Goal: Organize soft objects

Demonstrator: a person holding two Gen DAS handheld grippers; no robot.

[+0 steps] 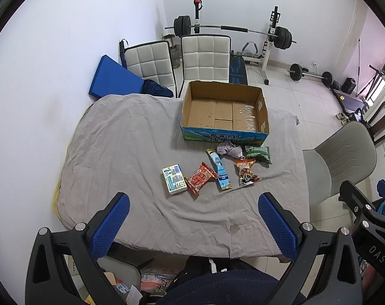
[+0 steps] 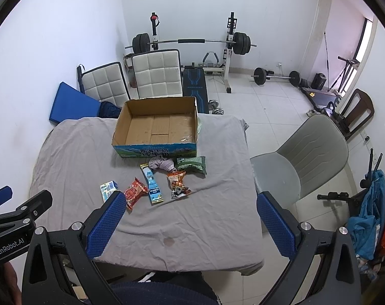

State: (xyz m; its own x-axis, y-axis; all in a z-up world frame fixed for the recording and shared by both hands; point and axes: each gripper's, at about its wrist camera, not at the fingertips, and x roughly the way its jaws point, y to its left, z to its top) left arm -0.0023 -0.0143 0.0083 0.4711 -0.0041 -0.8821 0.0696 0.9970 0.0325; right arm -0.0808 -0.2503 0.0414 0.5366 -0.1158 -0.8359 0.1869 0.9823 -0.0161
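An empty open cardboard box (image 1: 224, 113) (image 2: 157, 127) stands at the far side of the grey-clothed table (image 1: 121, 137) (image 2: 212, 216). In front of it lie a crumpled lilac cloth (image 1: 228, 150) (image 2: 162, 164), a green packet (image 1: 258, 153) (image 2: 191, 164), an orange panda snack bag (image 1: 246, 172) (image 2: 177, 184), a long blue sachet (image 1: 219, 169) (image 2: 152, 184), a red snack bag (image 1: 200, 178) (image 2: 134, 192) and a small white-blue box (image 1: 174, 178) (image 2: 107, 188). My left gripper (image 1: 193, 225) and right gripper (image 2: 191, 225) are both open and empty, above the table's near edge.
Two white padded chairs (image 1: 177, 61) and a blue mat (image 1: 113, 77) stand behind the table. A grey chair (image 1: 342, 157) (image 2: 301, 160) is at the right. Barbell rack and weights (image 2: 192, 43) line the far wall. The person's dark clothing (image 1: 218, 284) is below.
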